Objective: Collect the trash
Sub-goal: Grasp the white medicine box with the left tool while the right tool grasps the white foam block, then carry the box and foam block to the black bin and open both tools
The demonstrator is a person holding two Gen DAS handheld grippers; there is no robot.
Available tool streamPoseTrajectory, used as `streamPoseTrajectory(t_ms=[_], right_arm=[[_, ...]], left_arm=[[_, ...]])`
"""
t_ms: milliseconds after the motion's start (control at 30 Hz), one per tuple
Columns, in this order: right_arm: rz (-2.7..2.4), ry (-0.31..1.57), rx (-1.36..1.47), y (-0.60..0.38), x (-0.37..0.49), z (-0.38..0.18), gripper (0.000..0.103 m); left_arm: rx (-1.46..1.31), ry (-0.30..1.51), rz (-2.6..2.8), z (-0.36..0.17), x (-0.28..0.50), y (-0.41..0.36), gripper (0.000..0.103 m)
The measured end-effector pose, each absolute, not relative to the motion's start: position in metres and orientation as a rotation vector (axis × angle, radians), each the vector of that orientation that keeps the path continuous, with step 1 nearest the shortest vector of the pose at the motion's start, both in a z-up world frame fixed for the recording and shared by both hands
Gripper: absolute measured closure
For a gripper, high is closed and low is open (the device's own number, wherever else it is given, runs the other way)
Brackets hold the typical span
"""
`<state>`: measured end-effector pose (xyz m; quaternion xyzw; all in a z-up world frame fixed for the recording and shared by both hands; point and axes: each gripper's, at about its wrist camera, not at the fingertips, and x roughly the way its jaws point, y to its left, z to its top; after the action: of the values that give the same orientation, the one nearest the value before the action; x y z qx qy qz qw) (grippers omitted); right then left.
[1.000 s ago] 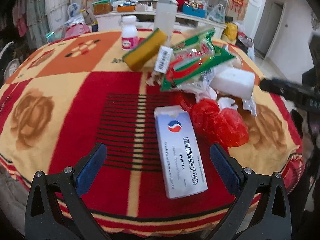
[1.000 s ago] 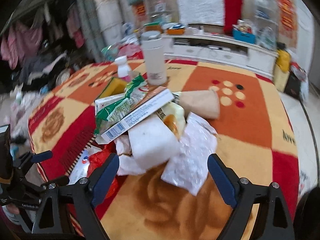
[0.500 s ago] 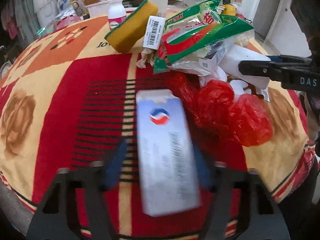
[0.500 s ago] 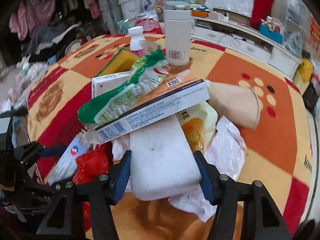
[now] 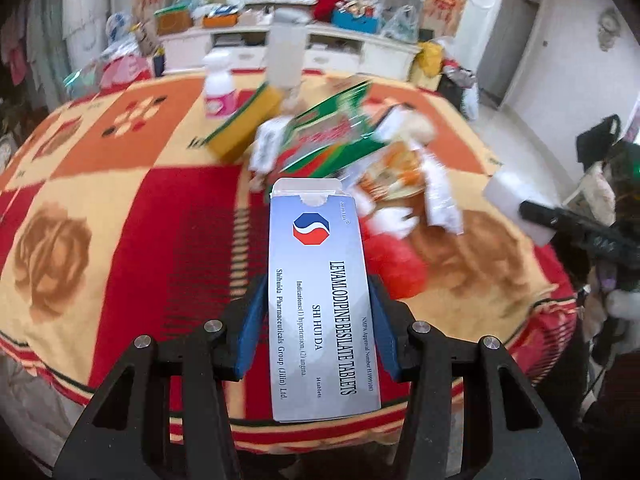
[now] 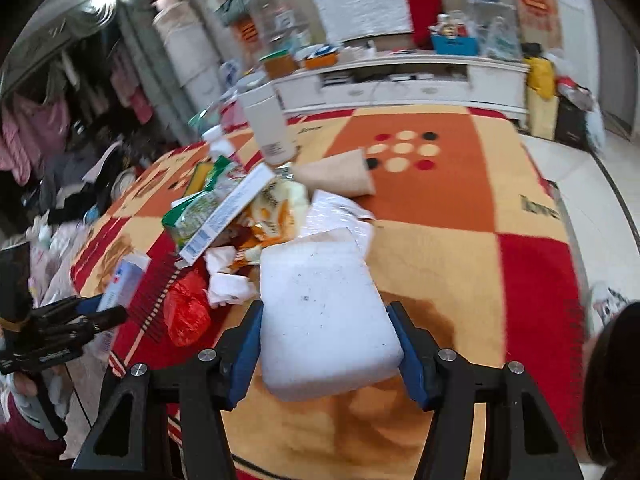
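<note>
My left gripper (image 5: 316,320) is shut on a blue-white tablet box (image 5: 320,292) and holds it above the blanket-covered table (image 5: 120,208). My right gripper (image 6: 328,344) is shut on a white foam block (image 6: 324,316), lifted off the table (image 6: 460,216). The trash pile on the table holds a red plastic bag (image 5: 394,256), green snack wrappers (image 5: 332,136), a yellow sponge (image 5: 248,124) and crumpled tissue (image 6: 228,284). In the left wrist view the right gripper (image 5: 560,220) shows at the right with the foam block (image 5: 516,200). In the right wrist view the left gripper (image 6: 80,316) shows at the left with the box (image 6: 124,280).
A white tall bottle (image 6: 266,124) and a small pink-labelled bottle (image 5: 218,88) stand at the table's far side. A brown paper cone (image 6: 336,176) and a long carton (image 6: 228,212) lie in the pile. A white cabinet (image 6: 400,80) with clutter stands behind.
Both grippers closed from open: the left on the tablet box, the right on the foam block. Both have lifted their items and pulled back from the pile.
</note>
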<state>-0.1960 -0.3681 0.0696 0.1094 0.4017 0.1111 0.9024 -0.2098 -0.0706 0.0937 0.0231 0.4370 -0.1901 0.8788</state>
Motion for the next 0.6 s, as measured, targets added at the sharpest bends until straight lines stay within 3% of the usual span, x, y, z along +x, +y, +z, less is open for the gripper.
streamPoseTrajectory(t_ms=[600], right_arm=[[0.065, 0.784, 0.29, -0.439, -0.242, 0.072, 0.044]], left_arm=[[0.153, 0.875, -0.582, 0.106, -0.208, -0.206, 0.055]])
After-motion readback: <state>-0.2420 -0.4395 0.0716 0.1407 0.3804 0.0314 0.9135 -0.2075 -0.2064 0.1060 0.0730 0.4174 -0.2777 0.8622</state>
